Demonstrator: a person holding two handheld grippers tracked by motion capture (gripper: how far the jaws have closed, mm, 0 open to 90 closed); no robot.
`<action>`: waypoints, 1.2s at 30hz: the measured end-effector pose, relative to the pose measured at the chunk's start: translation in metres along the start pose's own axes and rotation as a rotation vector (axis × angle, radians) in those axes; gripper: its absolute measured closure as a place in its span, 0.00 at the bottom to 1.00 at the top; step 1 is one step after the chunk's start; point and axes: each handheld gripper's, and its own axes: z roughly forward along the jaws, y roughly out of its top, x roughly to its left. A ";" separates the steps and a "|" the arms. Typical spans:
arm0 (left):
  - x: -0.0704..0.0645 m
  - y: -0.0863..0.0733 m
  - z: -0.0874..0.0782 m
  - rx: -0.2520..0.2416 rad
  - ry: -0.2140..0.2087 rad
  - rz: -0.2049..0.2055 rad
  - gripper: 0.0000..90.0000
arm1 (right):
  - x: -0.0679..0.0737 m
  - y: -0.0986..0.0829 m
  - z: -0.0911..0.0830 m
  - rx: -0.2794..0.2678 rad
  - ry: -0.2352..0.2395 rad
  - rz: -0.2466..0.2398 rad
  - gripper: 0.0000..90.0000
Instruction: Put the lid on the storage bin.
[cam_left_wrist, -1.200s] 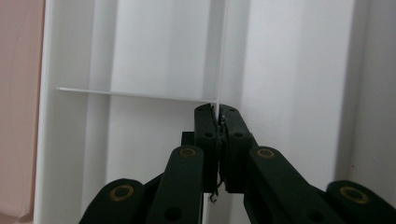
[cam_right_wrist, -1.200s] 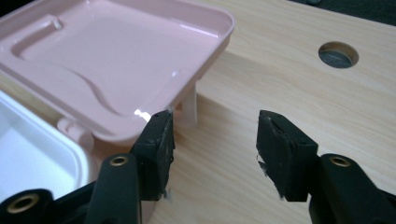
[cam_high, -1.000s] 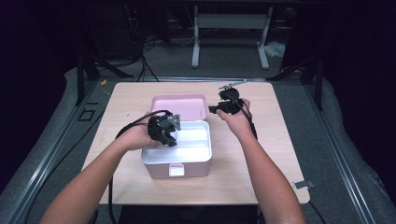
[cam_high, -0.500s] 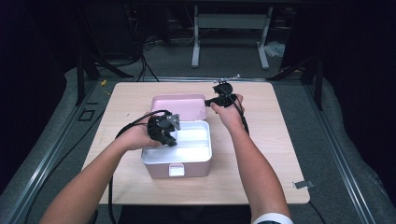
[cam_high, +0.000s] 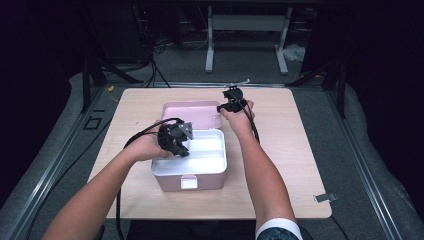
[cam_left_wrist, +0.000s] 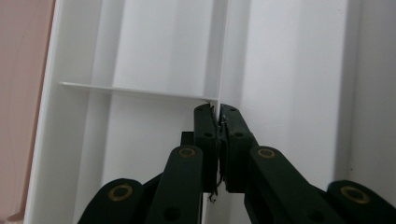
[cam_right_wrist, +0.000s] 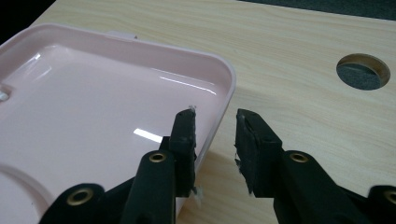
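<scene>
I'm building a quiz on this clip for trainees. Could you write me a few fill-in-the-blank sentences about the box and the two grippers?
1. The left gripper is shut on the white ____ inside the box.
2. The jaws of the right gripper stand ____ at the lid's corner.
3. The lid of the box is ____ in colour.
4. The box stands on a ____ table.

Missing words: divider; open; pink; wooden
</scene>
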 end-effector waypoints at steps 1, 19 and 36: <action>0.000 0.000 0.000 0.001 0.000 -0.002 0.97 | 0.000 0.000 0.000 0.006 0.005 0.009 0.76; -0.001 0.000 0.000 0.001 0.010 0.005 0.97 | 0.003 -0.002 0.012 0.049 0.007 0.039 0.81; -0.003 0.003 0.001 0.004 0.011 0.030 0.96 | 0.000 -0.001 0.018 0.060 -0.037 0.063 0.81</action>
